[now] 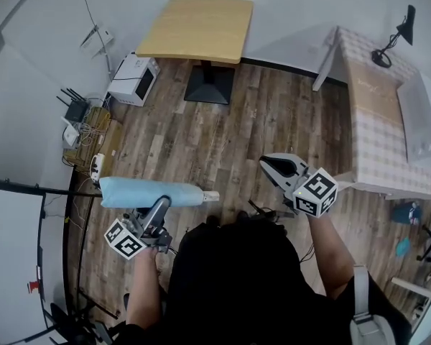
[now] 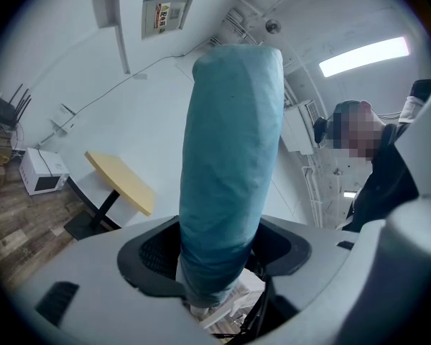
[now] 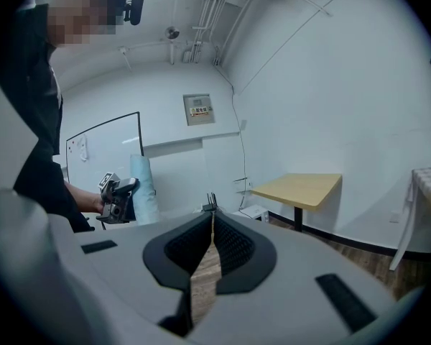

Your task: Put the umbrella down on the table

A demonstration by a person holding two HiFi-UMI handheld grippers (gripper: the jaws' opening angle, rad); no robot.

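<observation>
A wooden floor (image 1: 258, 128) is filling most of the head view. At its right edge a desk with a checked cloth (image 1: 388, 135) is standing against the wall, and at the far side a yellow-topped desk (image 1: 197, 27) is standing on one dark pedestal; the right gripper view is showing it as well (image 3: 298, 187). The person (image 1: 230, 279), in a dark top, is standing in the middle of the floor, well apart from both desks. A white microwave (image 1: 133, 79) is sitting on the floor just left of the yellow-topped desk's base.

The umbrella (image 1: 151, 192) is folded inside a light-blue sleeve and is hanging in the air over the floor, on neither desk. In the head view it is lying roughly level in front of the person, its pale end pointing toward the right side. The left tool (image 1: 160, 203) is grasping it: in the left gripper view the blue bundle (image 2: 230, 164) is rising straight up from between the two dark pads, which are pressing on its lower part. The right gripper view is catching the same pair from the side, the umbrella (image 3: 144, 189) standing upright in the left tool (image 3: 122, 192).

The right tool (image 1: 276, 167) is being held out over the floor, near the umbrella's pale end but apart from it. Its jaws are clenched together with nothing between them. A small black lamp (image 1: 396, 38) is sitting at the far end of the checked desk.
</observation>
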